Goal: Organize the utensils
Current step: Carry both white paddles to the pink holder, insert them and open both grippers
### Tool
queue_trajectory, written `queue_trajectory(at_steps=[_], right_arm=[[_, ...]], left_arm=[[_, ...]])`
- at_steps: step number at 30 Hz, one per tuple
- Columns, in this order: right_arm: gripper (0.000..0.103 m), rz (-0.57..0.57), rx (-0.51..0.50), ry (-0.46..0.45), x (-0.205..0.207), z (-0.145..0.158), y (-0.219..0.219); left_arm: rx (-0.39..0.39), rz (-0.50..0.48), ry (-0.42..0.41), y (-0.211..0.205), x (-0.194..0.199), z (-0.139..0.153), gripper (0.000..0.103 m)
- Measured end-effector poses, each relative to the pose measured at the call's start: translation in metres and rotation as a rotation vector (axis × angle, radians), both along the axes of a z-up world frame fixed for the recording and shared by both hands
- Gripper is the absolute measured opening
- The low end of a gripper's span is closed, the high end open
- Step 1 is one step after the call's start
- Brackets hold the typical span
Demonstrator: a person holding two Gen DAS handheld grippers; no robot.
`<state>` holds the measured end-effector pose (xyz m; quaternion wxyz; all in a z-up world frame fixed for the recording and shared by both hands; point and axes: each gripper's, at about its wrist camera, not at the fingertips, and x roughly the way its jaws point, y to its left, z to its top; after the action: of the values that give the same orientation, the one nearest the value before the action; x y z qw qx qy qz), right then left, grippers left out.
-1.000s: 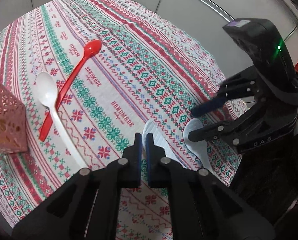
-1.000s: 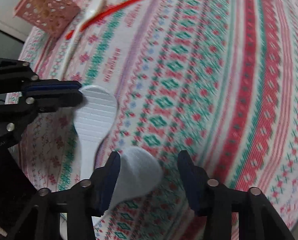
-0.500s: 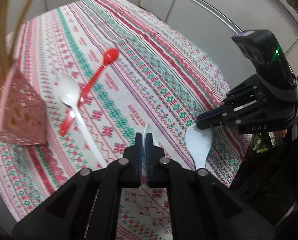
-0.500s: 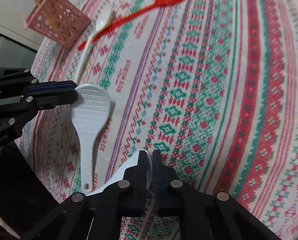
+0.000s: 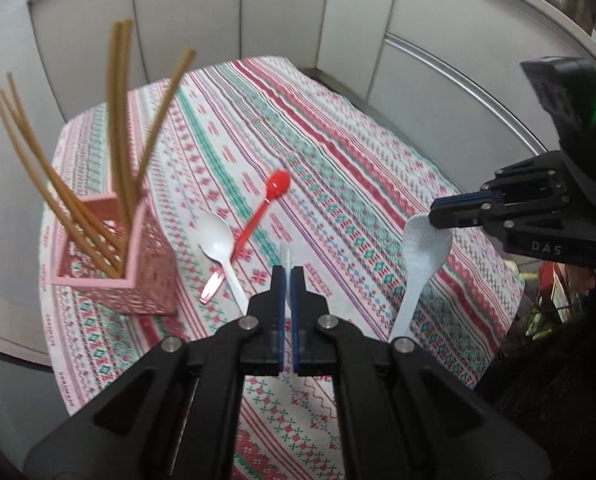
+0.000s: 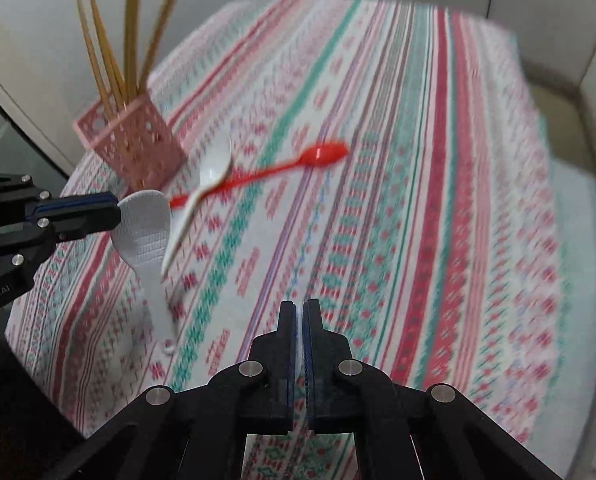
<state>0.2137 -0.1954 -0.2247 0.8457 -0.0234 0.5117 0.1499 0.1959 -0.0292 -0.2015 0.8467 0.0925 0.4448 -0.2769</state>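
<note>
My left gripper is shut on a white rice paddle, seen edge-on between its fingers; the right wrist view shows that paddle hanging handle-down from the left gripper, above the cloth. My right gripper is shut on a second white paddle, which hangs handle-down from it in the left wrist view. A white spoon and a red spoon lie crossed on the patterned tablecloth. A pink holder with several chopsticks stands at the left.
The holder stands near the table's left edge in the right wrist view. White cabinet panels rise behind the table. The cloth's front and right edges drop off near both grippers.
Both grippers have lifted their paddles off the cloth and pulled up and back. The right gripper closed on its paddle. The pink holder and chopsticks have come into view.
</note>
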Motion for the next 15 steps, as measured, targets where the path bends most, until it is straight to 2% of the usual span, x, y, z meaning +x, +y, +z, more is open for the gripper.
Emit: queue_trajectory(at_steps=[10, 15], right_arm=[[0.002, -0.074, -0.007, -0.163, 0.000, 0.050, 0.009], [0.002, -0.110, 0.033, -0.257, 0.001, 0.082, 0.010]], left_arm=[[0.003, 0.062, -0.131, 0.017, -0.005, 0.037, 0.002], [-0.043, 0.102, -0.179, 0.034, -0.004, 0.063, 0.002]])
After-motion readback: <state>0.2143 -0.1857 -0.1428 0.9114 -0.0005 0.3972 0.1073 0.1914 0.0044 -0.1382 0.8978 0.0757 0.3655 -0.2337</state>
